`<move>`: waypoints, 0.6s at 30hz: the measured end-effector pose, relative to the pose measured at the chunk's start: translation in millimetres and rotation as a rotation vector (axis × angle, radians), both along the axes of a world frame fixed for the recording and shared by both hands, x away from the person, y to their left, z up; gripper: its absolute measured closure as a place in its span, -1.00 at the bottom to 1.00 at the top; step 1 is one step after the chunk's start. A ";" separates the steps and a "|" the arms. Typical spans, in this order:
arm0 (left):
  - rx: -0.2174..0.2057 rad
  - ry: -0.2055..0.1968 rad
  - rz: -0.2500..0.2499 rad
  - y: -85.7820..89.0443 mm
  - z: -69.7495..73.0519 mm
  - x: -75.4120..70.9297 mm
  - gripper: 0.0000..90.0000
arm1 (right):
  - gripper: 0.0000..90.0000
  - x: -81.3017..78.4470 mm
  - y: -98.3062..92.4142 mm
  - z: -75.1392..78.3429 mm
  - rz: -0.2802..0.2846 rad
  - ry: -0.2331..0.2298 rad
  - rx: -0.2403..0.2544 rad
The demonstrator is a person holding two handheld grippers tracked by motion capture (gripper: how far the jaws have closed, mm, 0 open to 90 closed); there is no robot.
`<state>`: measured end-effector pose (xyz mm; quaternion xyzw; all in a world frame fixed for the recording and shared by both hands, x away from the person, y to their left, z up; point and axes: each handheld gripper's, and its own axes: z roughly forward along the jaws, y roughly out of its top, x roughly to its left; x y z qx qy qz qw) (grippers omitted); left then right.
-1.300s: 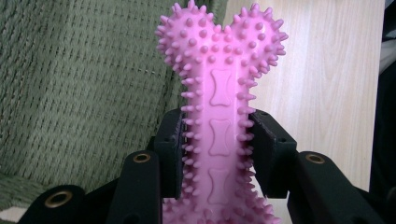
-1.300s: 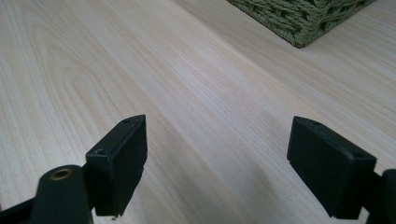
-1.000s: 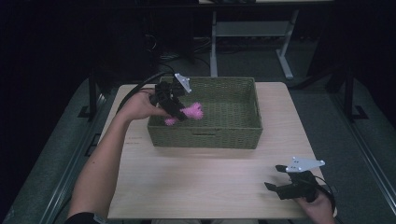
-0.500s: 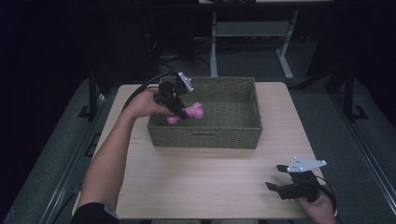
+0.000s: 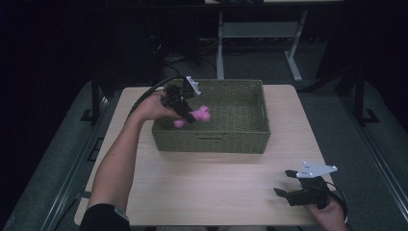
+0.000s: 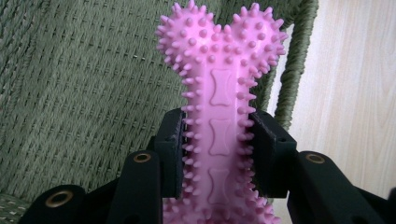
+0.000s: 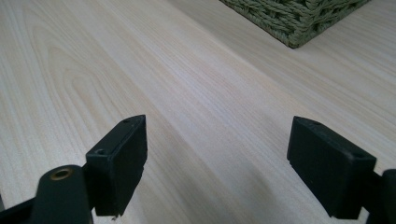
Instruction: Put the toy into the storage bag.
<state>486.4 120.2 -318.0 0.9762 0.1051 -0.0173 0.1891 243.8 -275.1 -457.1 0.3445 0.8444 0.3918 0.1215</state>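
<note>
A pink spiky bone-shaped toy (image 5: 198,115) hangs inside the left part of the green woven basket (image 5: 250,139). My left gripper (image 5: 185,114) is shut on the toy's shaft. In the left gripper view both black pads press the pink toy (image 6: 219,126) from either side, and the basket's woven floor (image 6: 70,93) lies close beneath. My right gripper (image 5: 284,184) rests low over the table near its front right corner, jaws wide apart. The right gripper (image 7: 217,163) has only bare wood between its fingers.
The light wooden table (image 5: 207,187) spreads in front of the basket. A corner of the basket (image 7: 299,18) appears at the top of the right gripper view. Dark floor and a metal table frame (image 5: 260,33) lie beyond the far edge.
My left gripper has sunk lower into the basket with the pink toy, drifting slightly right. The right gripper has stayed put.
</note>
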 end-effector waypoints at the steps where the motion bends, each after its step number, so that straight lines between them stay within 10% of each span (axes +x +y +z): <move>1: 0.003 0.001 0.001 -0.9 -1.4 0.6 0.31 | -0.56 0.0 0.0 0.0 0.002 0.001 0.000; 18: 0.037 0.032 0.016 -5.1 -24.9 8.4 0.31 | -0.56 -1.2 -1.1 0.7 -0.001 -0.004 -0.001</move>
